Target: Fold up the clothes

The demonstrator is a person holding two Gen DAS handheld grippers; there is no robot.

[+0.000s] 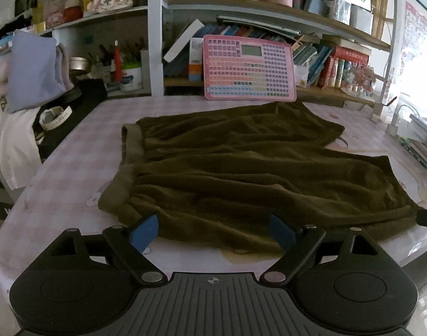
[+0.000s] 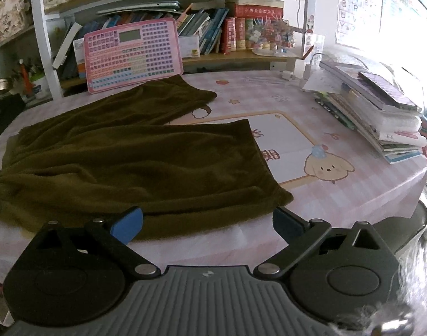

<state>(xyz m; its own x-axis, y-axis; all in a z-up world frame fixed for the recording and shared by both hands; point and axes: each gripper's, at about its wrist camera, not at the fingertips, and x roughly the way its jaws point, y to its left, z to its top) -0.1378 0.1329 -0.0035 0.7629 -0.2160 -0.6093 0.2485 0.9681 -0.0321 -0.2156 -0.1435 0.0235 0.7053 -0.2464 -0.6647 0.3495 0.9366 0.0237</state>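
Note:
Dark olive-brown shorts [image 1: 241,173] lie spread flat on the pink checked tablecloth [image 1: 73,173], waistband to the left, two legs to the right. They also show in the right wrist view [image 2: 135,151]. My left gripper [image 1: 213,232] is open at the near edge of the shorts, close to the waistband end, with its blue pads [image 1: 145,235] astride the hem. My right gripper [image 2: 208,224] is open at the near edge of the near leg, by its corner. Neither holds cloth.
A pink toy keyboard tablet [image 1: 248,68] leans against the bookshelf behind the shorts. A stack of books and a phone [image 2: 381,112] sits at the table's right. Folded lilac cloth [image 1: 34,70] and a white watch [image 1: 55,117] lie to the left.

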